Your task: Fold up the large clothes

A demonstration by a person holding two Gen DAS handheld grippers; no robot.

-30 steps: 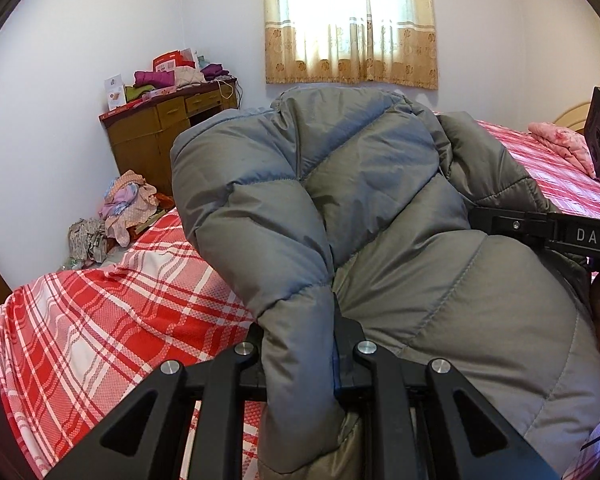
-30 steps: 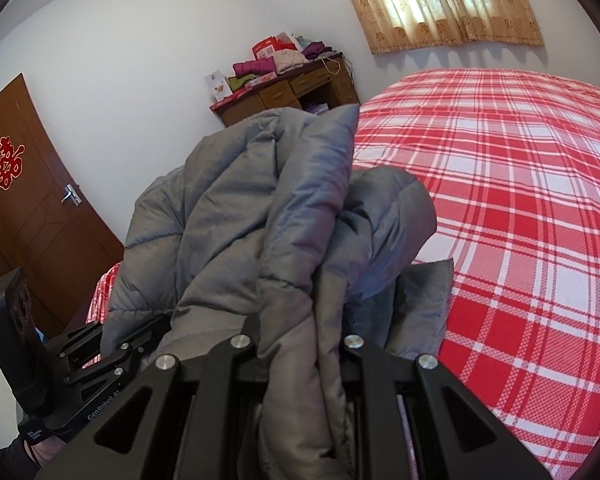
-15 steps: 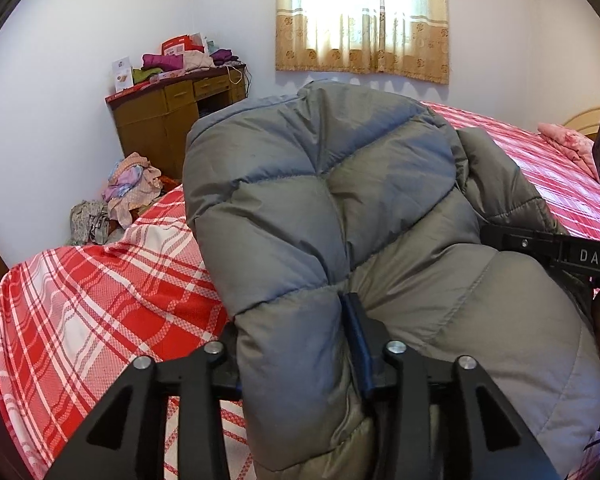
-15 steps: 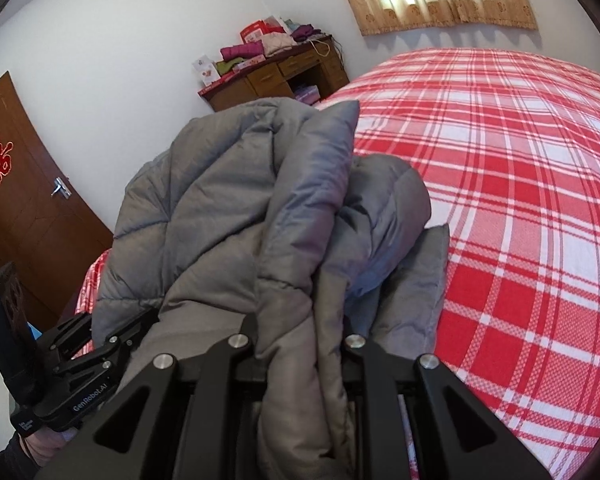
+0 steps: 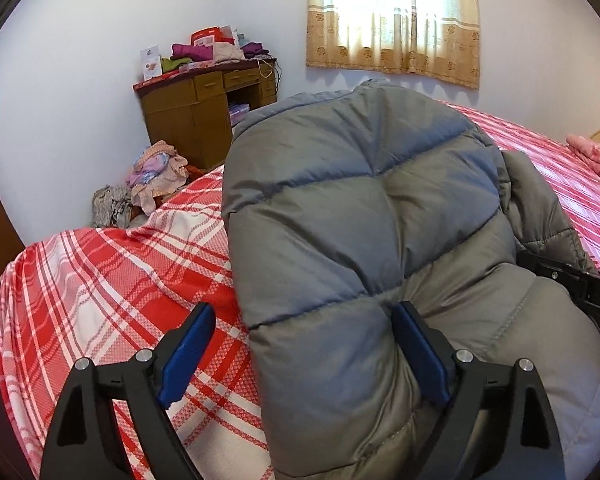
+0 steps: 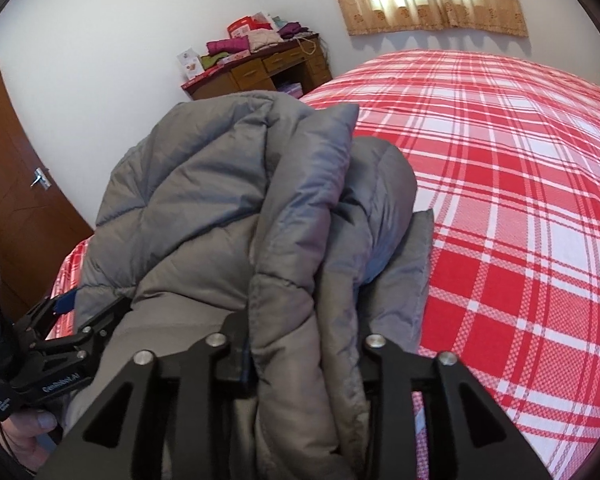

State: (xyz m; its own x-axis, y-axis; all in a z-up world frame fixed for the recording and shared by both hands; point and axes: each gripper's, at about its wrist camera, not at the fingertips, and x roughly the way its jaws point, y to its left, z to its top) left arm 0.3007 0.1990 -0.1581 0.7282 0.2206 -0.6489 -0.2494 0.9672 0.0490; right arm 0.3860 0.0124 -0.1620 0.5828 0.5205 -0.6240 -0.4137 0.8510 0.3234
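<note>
Filling most of the room, the bed (image 6: 520, 208) wears a red-and-white plaid sheet, smooth across its broad middle. White walls close in behind it, with a beige curtain (image 5: 394, 20) lit by the window and a brown door (image 6: 16, 204) bearing a red ornament. On the near end of the bed lies the grey puffer jacket (image 5: 360, 220), bunched into a thick folded mound. A wooden counter (image 5: 208, 120) in the corner carries stacked clothes and boxes, and a small heap of laundry (image 5: 156, 176) sits beside it. The left tongs (image 5: 304, 356) are opening, wide around a jacket fold, left pad clear of it. The right tongs (image 6: 304, 344) are opening too, with jacket cloth bunched between them.
</note>
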